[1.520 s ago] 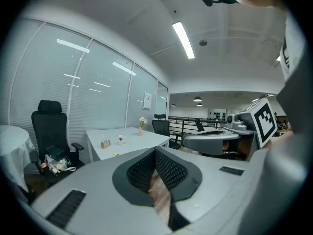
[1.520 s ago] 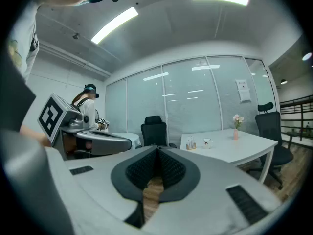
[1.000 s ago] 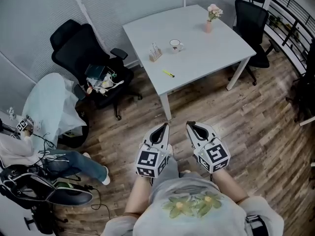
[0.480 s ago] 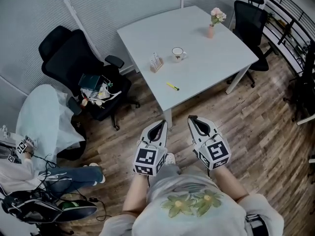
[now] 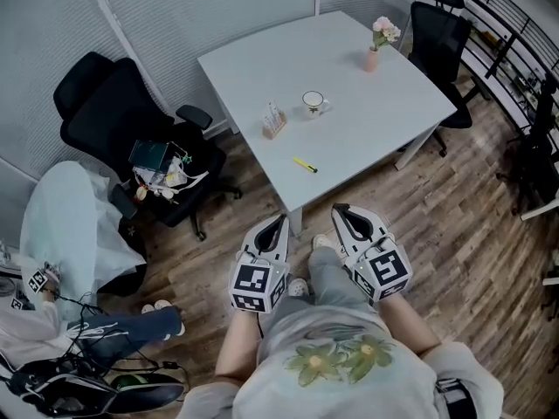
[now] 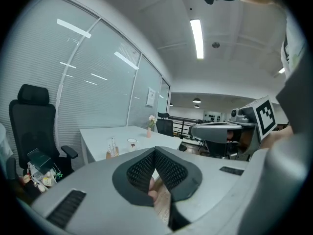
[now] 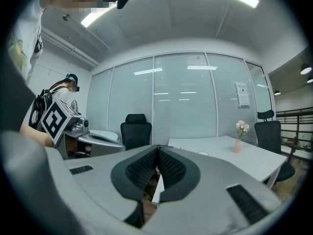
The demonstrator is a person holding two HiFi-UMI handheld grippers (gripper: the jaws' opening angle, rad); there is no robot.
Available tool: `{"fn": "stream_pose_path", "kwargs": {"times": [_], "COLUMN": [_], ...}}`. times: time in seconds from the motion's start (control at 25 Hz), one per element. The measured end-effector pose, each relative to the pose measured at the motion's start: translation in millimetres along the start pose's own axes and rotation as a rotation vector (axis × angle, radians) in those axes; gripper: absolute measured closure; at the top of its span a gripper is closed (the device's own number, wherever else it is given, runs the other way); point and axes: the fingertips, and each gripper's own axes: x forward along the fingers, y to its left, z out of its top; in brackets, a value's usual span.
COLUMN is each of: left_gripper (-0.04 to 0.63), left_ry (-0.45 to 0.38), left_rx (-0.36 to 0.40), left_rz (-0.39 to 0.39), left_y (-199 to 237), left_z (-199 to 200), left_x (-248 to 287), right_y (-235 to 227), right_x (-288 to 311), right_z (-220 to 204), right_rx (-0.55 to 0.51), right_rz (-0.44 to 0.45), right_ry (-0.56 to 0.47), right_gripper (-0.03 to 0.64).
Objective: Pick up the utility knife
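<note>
The utility knife point(image 5: 305, 165) is a small yellow tool lying near the front edge of the white table point(image 5: 384, 129) in the head view. Both grippers are held side by side at waist height, short of the table's near corner and pointing toward it. My left gripper point(image 5: 281, 219) is shut with nothing in it, and its pads meet at the tips in the left gripper view point(image 6: 155, 150). My right gripper point(image 5: 337, 209) is also shut and empty, its pads together in the right gripper view point(image 7: 157, 148). The knife does not show in either gripper view.
On the table stand a cup point(image 5: 313, 103), a small holder point(image 5: 274, 120) and a pink vase of flowers point(image 5: 376, 46). A black chair point(image 5: 122, 112) piled with clutter stands left, another black chair point(image 5: 441, 29) at the back right. A person's legs point(image 5: 131, 330) lie on the wood floor at left.
Both grippers have moved forward together toward the table, and its near corner now lies closer to them. Both stay shut and empty.
</note>
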Motion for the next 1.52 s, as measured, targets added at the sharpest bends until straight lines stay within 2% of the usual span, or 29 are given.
{"fn": "stream_pose_path", "kwargs": {"times": [0.4, 0.64, 0.92, 1.2, 1.36, 1.48, 1.52], "left_gripper": [0.594, 0.594, 0.594, 0.594, 0.594, 0.594, 0.594], "left_ry": [0.015, 0.016, 0.035, 0.04, 0.058, 0.066, 0.069], "left_rx": [0.007, 0.09, 0.072, 0.04, 0.054, 0.053, 0.05], "left_rz": [0.009, 0.002, 0.001, 0.009, 0.021, 0.025, 0.025], "left_y": [39.6, 58.7, 78.7, 95.1, 102.2, 103.2, 103.6], "left_z": [21.5, 52.2, 56.0, 52.0, 46.8, 42.6, 41.1], "left_x": [77.0, 123.3, 158.9, 169.5, 169.1, 169.9, 169.8], "right_y": [-54.5, -95.1, -118.8, -124.4, -119.0, -118.4, -118.1], "right_x": [73.3, 120.7, 154.2, 171.8, 179.6, 182.3, 183.3], "right_z": [20.8, 35.3, 45.8, 49.2, 49.0, 49.4, 49.0], "right_rx": [-0.011, -0.021, -0.014, -0.017, -0.017, -0.026, -0.026], "right_rz": [0.049, 0.06, 0.077, 0.092, 0.11, 0.12, 0.123], "right_ry": [-0.032, -0.035, -0.056, -0.074, -0.077, -0.083, -0.082], "right_gripper": [0.615, 0.615, 0.614, 0.613, 0.52, 0.503, 0.474]}}
